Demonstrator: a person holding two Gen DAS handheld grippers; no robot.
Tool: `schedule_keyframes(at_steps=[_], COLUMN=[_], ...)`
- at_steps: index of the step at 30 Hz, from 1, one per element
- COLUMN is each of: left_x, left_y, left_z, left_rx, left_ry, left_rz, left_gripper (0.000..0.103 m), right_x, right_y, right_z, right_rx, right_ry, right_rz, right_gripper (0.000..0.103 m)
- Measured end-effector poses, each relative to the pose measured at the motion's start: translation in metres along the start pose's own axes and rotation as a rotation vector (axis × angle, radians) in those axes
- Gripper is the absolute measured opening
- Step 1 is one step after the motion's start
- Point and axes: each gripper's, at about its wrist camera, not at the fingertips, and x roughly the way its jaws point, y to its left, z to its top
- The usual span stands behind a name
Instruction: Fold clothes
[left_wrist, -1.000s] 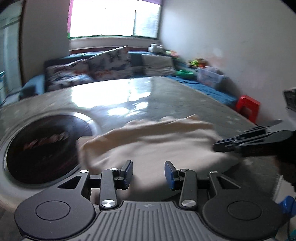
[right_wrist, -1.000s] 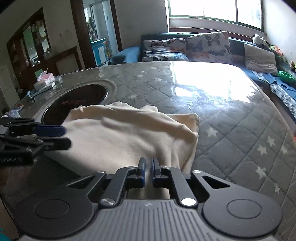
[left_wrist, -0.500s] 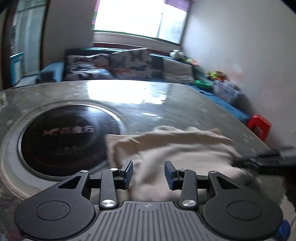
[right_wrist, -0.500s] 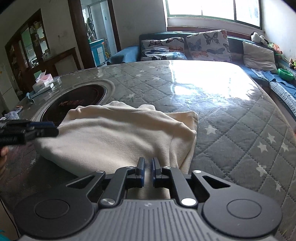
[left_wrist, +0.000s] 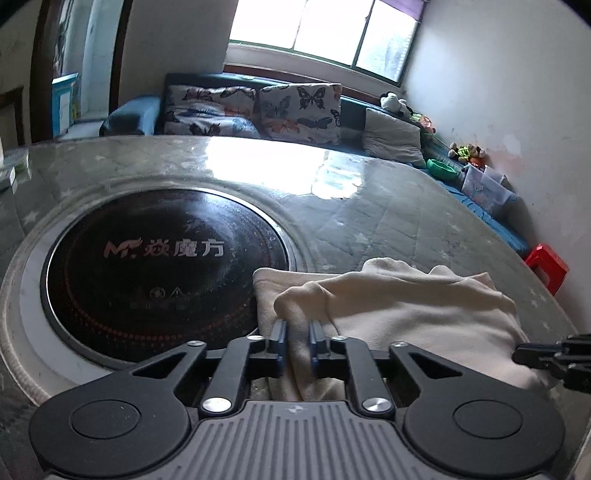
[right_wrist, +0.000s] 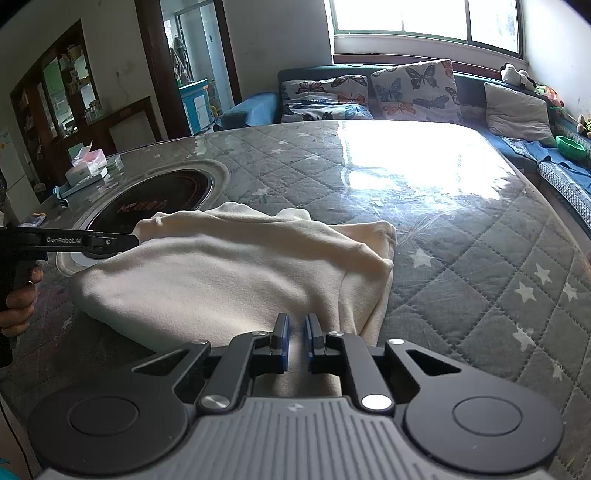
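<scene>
A round black cooktop (left_wrist: 162, 258) sits sunk into the quilted, star-patterned table (right_wrist: 461, 236). Behind it, butterfly cushions (right_wrist: 413, 88) line a blue sofa (right_wrist: 251, 107); a red stool (left_wrist: 546, 266) stands by the wall.

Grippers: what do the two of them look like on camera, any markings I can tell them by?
Both match: black linkage arms with silver pivot screws, round black discs at the sides and a grey ribbed body. The left gripper and the right gripper have blue pads inside the fingers. Seen side-on from the right wrist, the left one carries white "GenRobot.AI" lettering. No cables or sleeves show.
</scene>
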Motion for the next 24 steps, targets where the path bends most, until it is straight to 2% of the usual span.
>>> schedule_keyframes(at_steps=[7, 13, 18, 19, 23, 24], left_x=[-0.008, 0.003, 0.005, 0.003, -0.012, -0.016], left_y=[-0.02, -0.02, -0.019, -0.018, -0.015, -0.015], left_z=[-0.002, -0.009, -0.009, -0.008, -0.002, -0.001], left_rx=[0.182, 0.231, 0.232, 0.226, 0.196, 0.183], left_ry=[-0.075, -0.062, -0.063, -0.063, -0.085, -0.089], left_rz=[0.06, 0.116, 0.109, 0.104, 0.104, 0.082], left_gripper=[0.005, 0.005, 0.006, 0.008, 0.009, 0.009], right_x=[0.0, 0.0, 0.0, -0.001, -0.001, -0.001], right_y=[0.001, 0.001, 0.002, 0.003, 0.005, 0.005], right_z=[0.001, 0.0, 0.0, 0.0, 0.002, 0.003], right_rx=[-0.007, -0.013, -0.022, -0.023, -0.038, -0.041], right_ry=[0.002, 0.001, 0.002, 0.002, 0.007, 0.009], right_rz=[-0.002, -0.002, -0.005, -0.006, -0.011, -0.013], right_gripper=[0.009, 0.009, 0.009, 0.009, 0.01, 0.01])
